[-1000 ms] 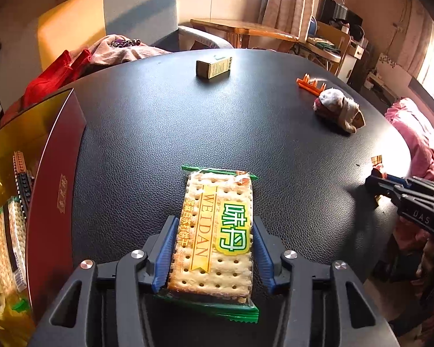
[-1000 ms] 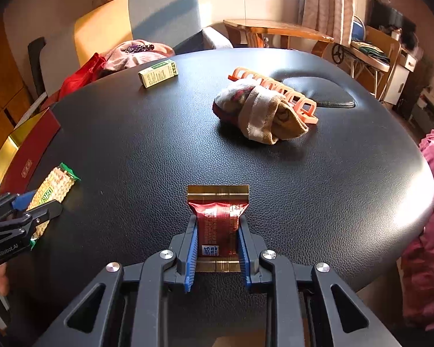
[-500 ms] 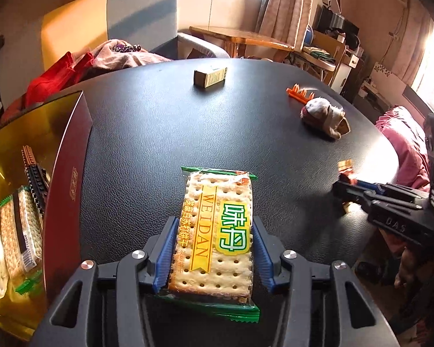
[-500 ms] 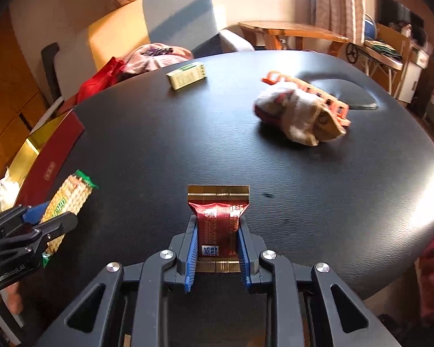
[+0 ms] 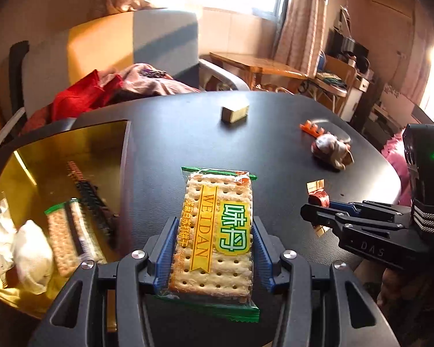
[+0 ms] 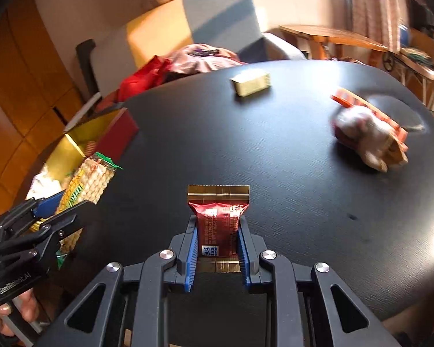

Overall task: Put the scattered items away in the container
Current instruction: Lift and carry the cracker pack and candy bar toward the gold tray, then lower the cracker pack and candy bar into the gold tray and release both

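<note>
A: Two tools, both loaded. The left tool is clamped on the cracker packet; the right tool is clenched on the red-and-gold snack sachet. What differs from a second earlier?

B: Both packets sit in the same grips as before. The views have shifted: the gold-lined box with its dark red wall, then only a strip at the left margin of the left view, now fills that view's left side, and its interior is exposed. In the right view the sock bundle has slid toward the right margin and is blurred.

A: Contents of the box?

B: A second cracker packet, a dark toothed clip beside it, and white wrapped items at the near end.

A: Edges and free room?

B: The cracker packet hangs above the black surface, just right of the box wall. The middle of the surface lies bare; a small yellow carton sits near the far edge, with an orange clip touching the sock bundle toward the right edge. The right tool is near the surface's near edge.
</note>
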`<state>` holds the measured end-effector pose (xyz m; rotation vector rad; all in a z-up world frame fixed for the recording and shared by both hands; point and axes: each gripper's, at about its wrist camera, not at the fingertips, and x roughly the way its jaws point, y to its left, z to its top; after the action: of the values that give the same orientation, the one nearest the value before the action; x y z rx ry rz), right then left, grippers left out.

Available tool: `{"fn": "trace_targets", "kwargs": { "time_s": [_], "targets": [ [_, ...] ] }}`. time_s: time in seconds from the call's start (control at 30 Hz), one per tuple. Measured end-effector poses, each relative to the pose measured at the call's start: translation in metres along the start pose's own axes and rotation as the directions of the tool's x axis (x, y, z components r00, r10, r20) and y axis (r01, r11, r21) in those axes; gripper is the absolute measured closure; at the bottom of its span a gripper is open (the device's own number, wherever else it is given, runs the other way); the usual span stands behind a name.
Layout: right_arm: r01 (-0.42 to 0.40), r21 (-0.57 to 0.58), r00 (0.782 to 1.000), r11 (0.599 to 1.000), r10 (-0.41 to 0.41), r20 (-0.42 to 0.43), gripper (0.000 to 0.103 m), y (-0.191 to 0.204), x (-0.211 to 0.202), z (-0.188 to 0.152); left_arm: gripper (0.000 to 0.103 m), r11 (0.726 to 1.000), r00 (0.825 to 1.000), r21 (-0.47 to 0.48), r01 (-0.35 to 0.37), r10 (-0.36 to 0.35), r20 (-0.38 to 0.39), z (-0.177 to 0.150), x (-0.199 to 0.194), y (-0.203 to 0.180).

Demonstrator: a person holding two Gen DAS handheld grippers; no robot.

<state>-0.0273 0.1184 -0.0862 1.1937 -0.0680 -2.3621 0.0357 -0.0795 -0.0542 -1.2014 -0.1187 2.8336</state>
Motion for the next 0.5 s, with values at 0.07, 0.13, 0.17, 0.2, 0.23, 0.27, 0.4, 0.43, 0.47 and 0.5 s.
{"fn": "trace_targets", "kwargs": {
  "time_s": [0.07, 0.13, 0.17, 0.2, 0.23, 0.27, 0.4, 0.43, 0.47, 0.5],
  "targets": [
    [-0.032, -0.025, 0.999, 0.999, 0.032, 0.008, 0.079, 0.016, 0.001, 0.007, 0.053, 0.999, 0.999, -0.030, -0.029, 0.030, 0.016, 0.000, -0.008, 0.013],
    [-0.067, -0.047, 0.998, 0.997, 0.067, 0.017, 0.078, 0.030, 0.001, 0.015, 0.053, 0.997, 0.997, -0.059, -0.059, 0.061, 0.039, 0.000, -0.019, 0.027],
    [-0.085, -0.062, 0.996, 0.994, 0.086, 0.021, 0.078, 0.040, 0.001, 0.020, 0.053, 0.994, 0.995, -0.081, -0.078, 0.083, 0.052, 0.000, -0.026, 0.037],
    [-0.104, -0.080, 0.994, 0.991, 0.107, 0.024, 0.078, 0.050, 0.002, 0.024, 0.053, 0.991, 0.993, -0.099, -0.092, 0.098, 0.059, -0.001, -0.030, 0.044],
    [-0.124, -0.097, 0.992, 0.987, 0.127, 0.026, 0.078, 0.061, 0.003, 0.029, 0.053, 0.987, 0.991, -0.118, -0.105, 0.114, 0.065, -0.001, -0.033, 0.052],
    [-0.144, -0.114, 0.989, 0.983, 0.148, 0.028, 0.078, 0.072, 0.004, 0.034, 0.053, 0.983, 0.989, -0.140, -0.122, 0.132, 0.070, -0.002, -0.037, 0.061],
    [-0.205, -0.191, 0.977, 0.960, 0.214, 0.024, 0.078, 0.115, 0.010, 0.048, 0.053, 0.958, 0.977, -0.221, -0.181, 0.200, 0.069, -0.007, -0.048, 0.096],
    [-0.216, -0.209, 0.974, 0.954, 0.225, 0.020, 0.078, 0.124, 0.011, 0.050, 0.053, 0.951, 0.975, -0.240, -0.193, 0.214, 0.067, -0.009, -0.050, 0.105],
    [-0.229, -0.230, 0.971, 0.946, 0.238, 0.014, 0.079, 0.136, 0.013, 0.051, 0.053, 0.946, 0.972, -0.253, -0.202, 0.225, 0.065, -0.010, -0.052, 0.111],
    [-0.239, -0.249, 0.969, 0.939, 0.249, 0.009, 0.078, 0.146, 0.014, 0.053, 0.053, 0.940, 0.970, -0.267, -0.212, 0.237, 0.063, -0.011, -0.053, 0.117]
  ]
}}
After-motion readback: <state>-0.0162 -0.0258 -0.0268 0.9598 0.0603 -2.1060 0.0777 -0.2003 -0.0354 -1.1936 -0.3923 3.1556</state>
